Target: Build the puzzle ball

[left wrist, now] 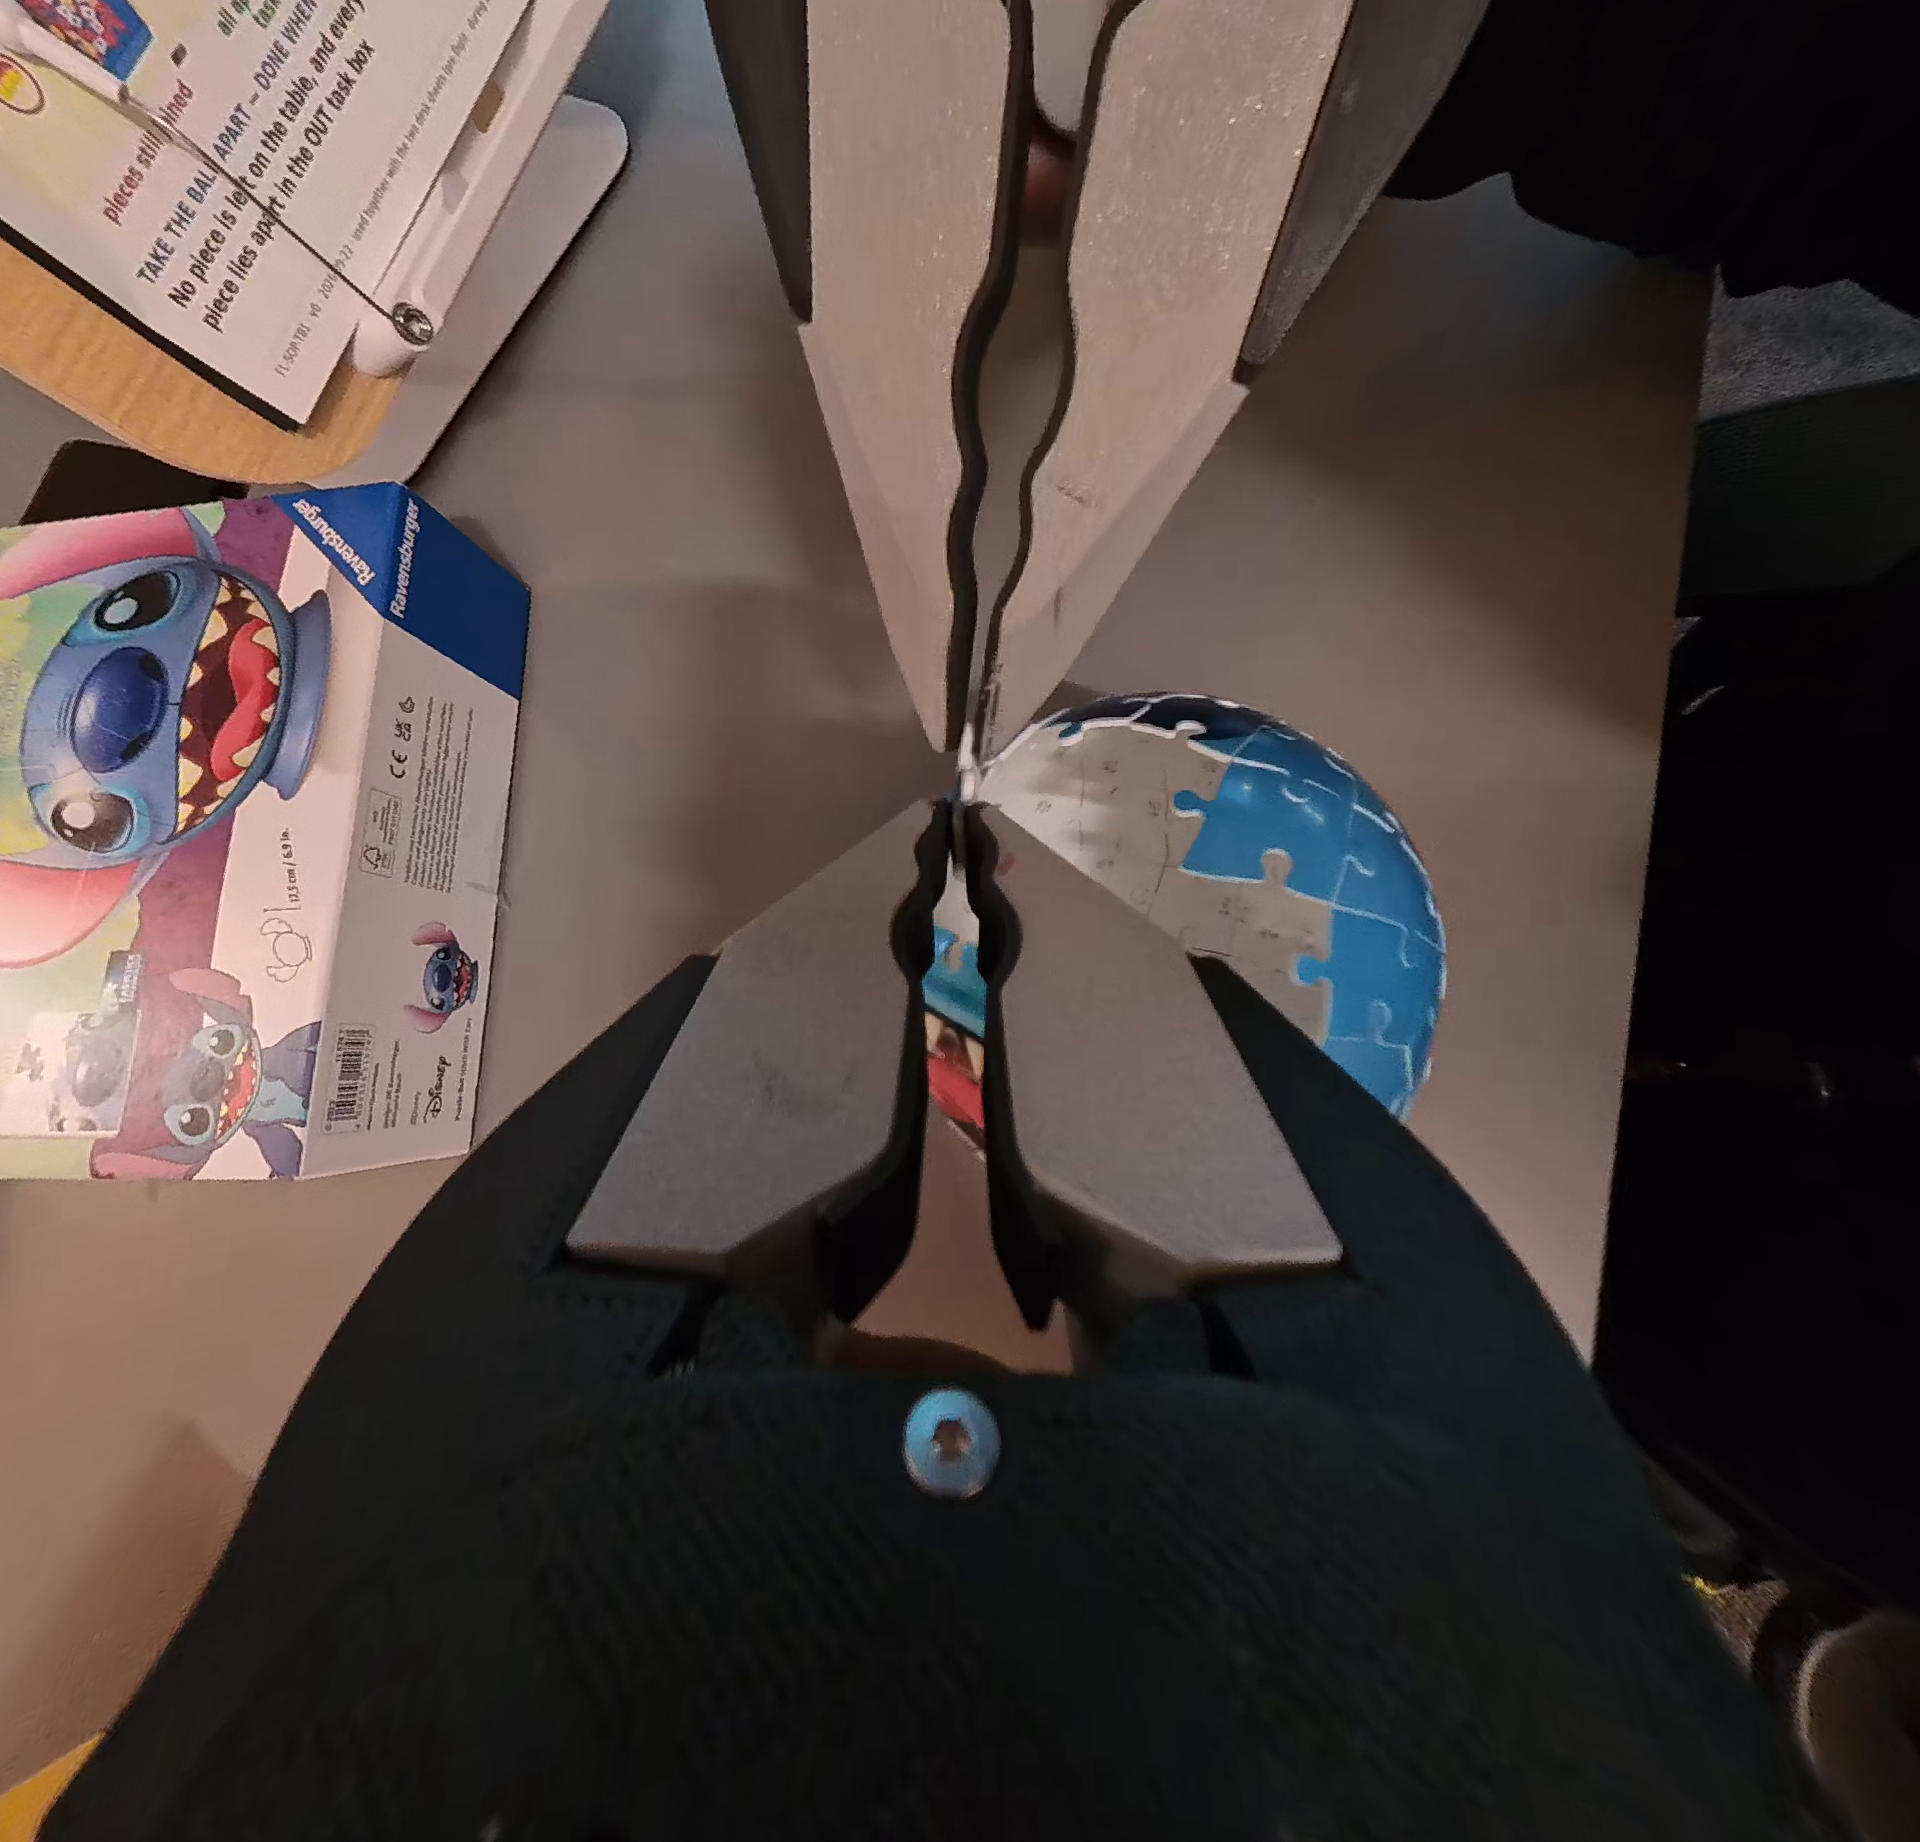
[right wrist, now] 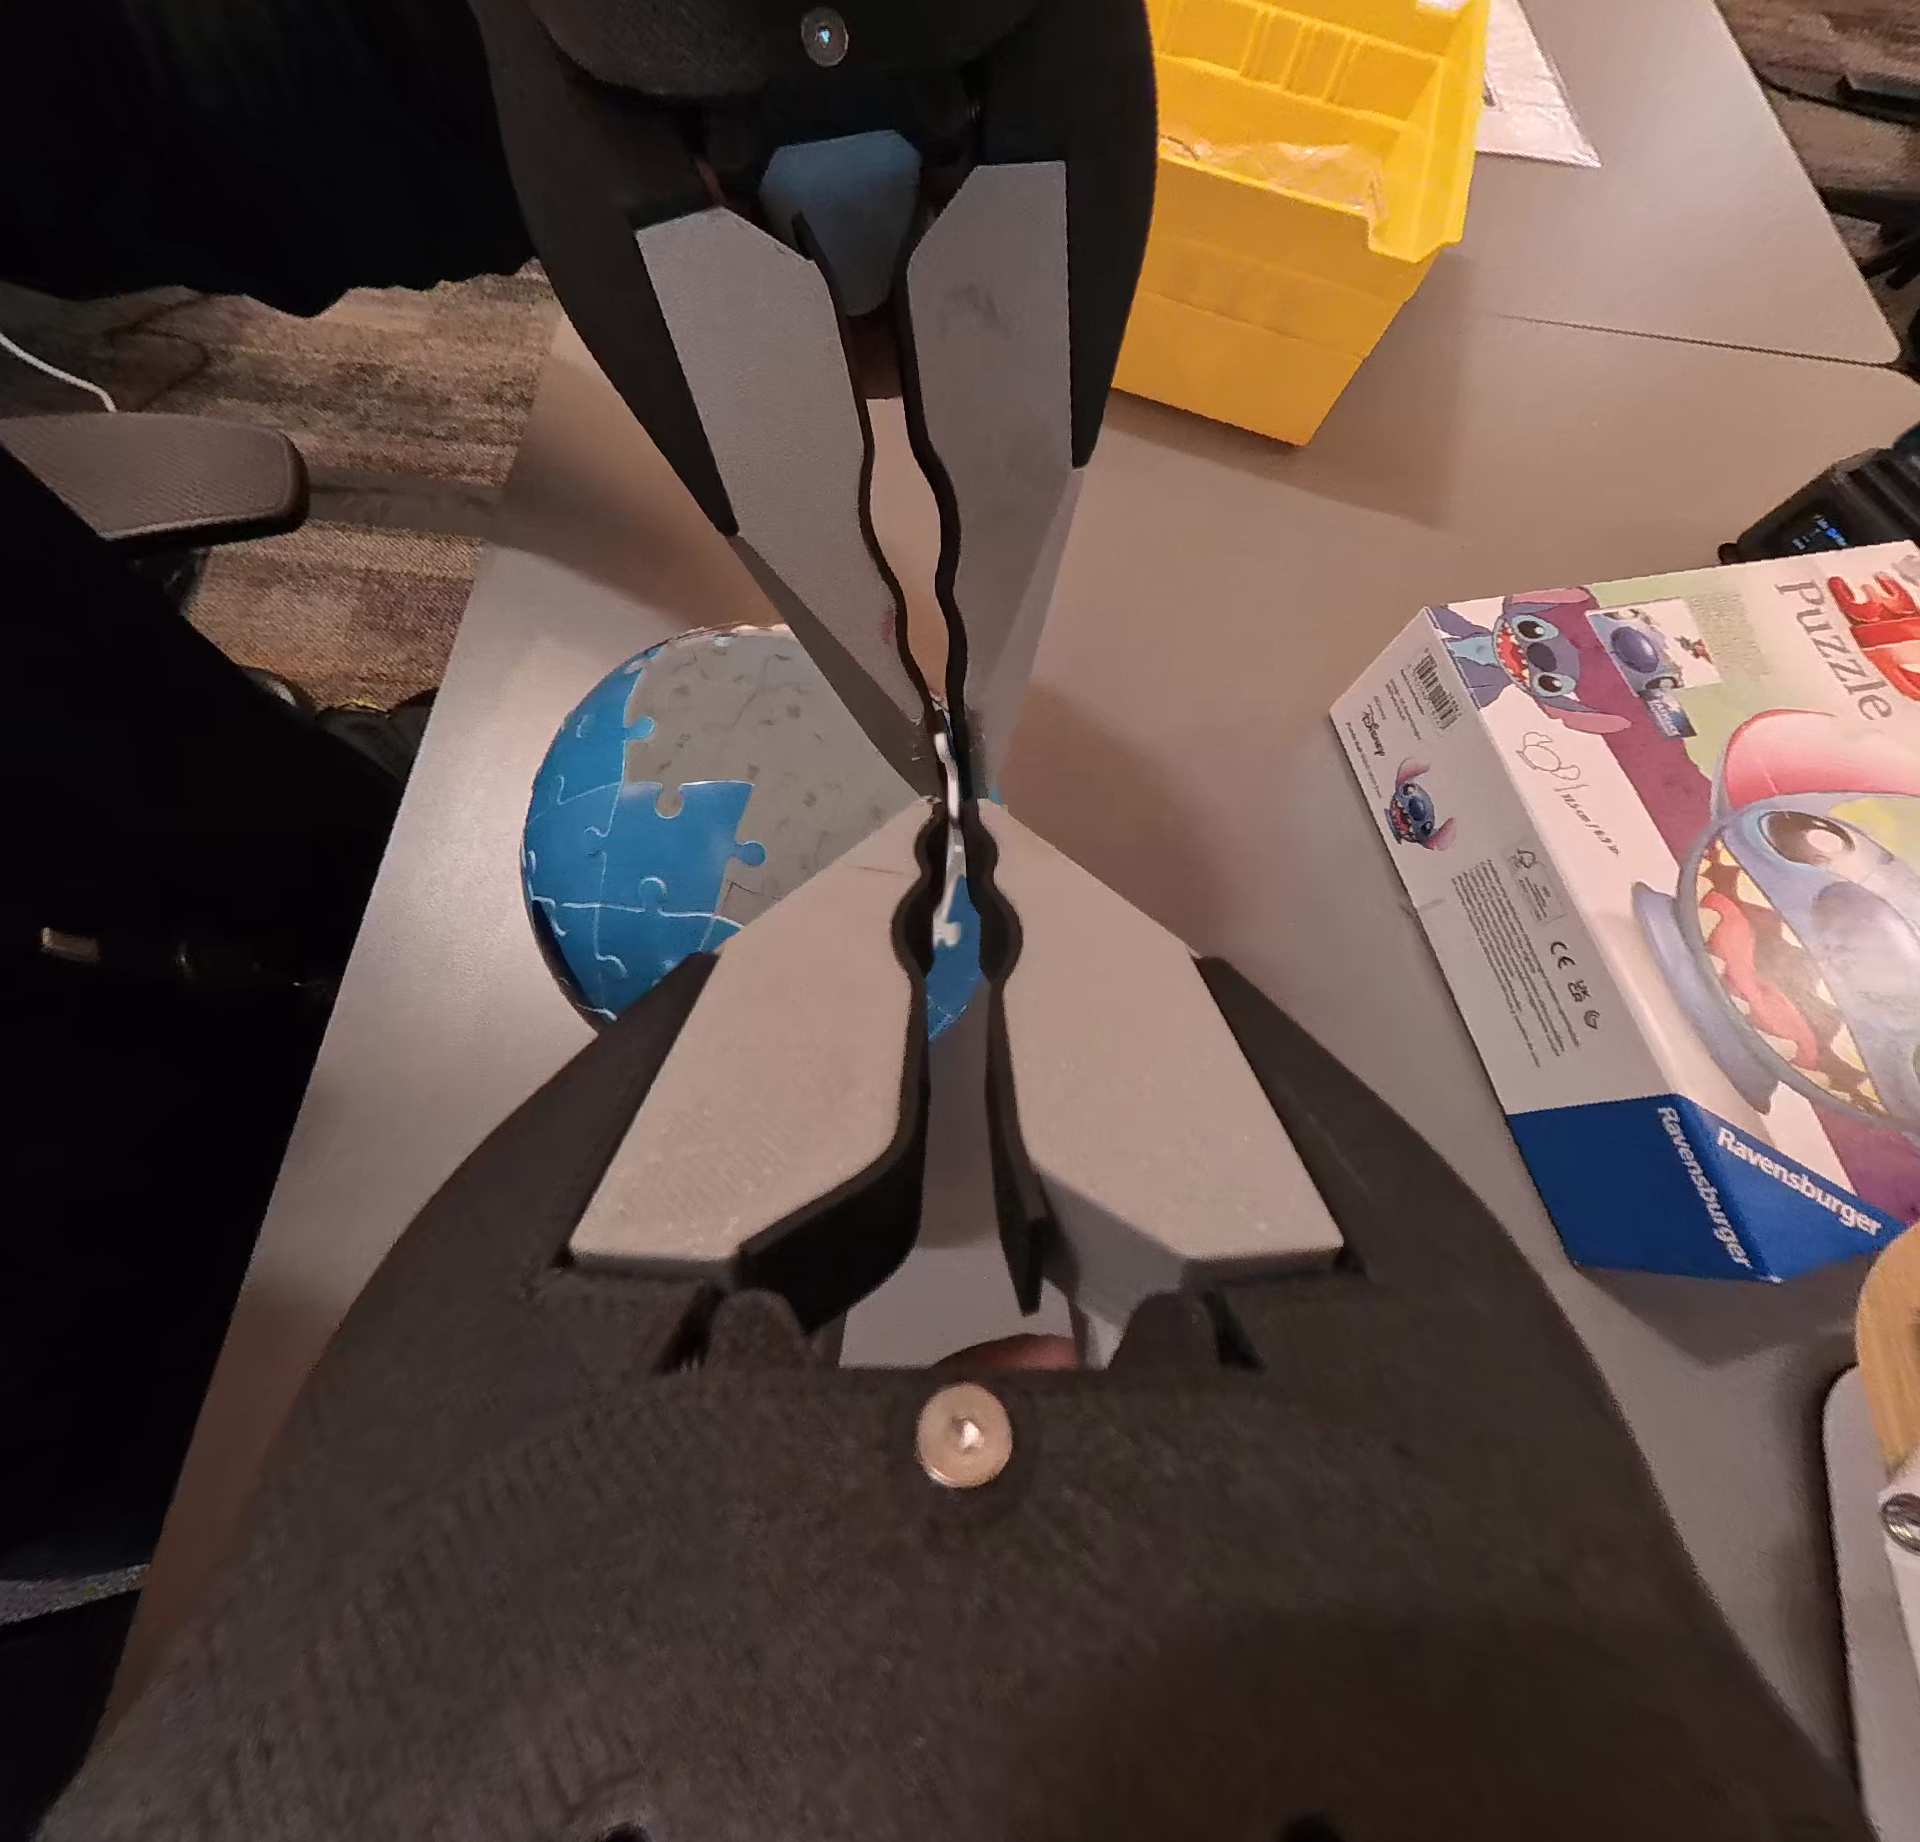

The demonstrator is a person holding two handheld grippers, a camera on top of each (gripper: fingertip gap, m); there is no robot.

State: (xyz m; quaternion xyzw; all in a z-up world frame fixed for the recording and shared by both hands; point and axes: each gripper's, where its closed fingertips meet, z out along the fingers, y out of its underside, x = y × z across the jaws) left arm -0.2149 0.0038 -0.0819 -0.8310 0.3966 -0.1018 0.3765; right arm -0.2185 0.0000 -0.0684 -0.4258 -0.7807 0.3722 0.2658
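Observation:
The partly built puzzle ball (left wrist: 1320, 888) rests on the grey table, blue outside, with an open gap that shows the grey inner faces of its pieces; it also shows in the right wrist view (right wrist: 634, 826). My left gripper (left wrist: 961, 836) and right gripper (right wrist: 956, 842) meet tip to tip just above the ball's open rim. Both are shut on a thin puzzle piece (left wrist: 968, 769) seen edge-on as a white sliver (right wrist: 943, 893) between the tips. I cannot tell whether it is one piece or two. The right gripper (left wrist: 966, 732) enters from the top of the left wrist view, and the left gripper (right wrist: 951, 743) from the top of the right wrist view.
The puzzle's printed box (left wrist: 260, 836) lies on the table beside the grippers (right wrist: 1662, 899). A yellow bin (right wrist: 1299, 171) stands further back. An instruction sheet on a white stand (left wrist: 260, 161) sits at one corner. The table edge and a chair armrest (right wrist: 156, 473) lie close to the ball. Less than 4 cm separates the two grippers' tips.

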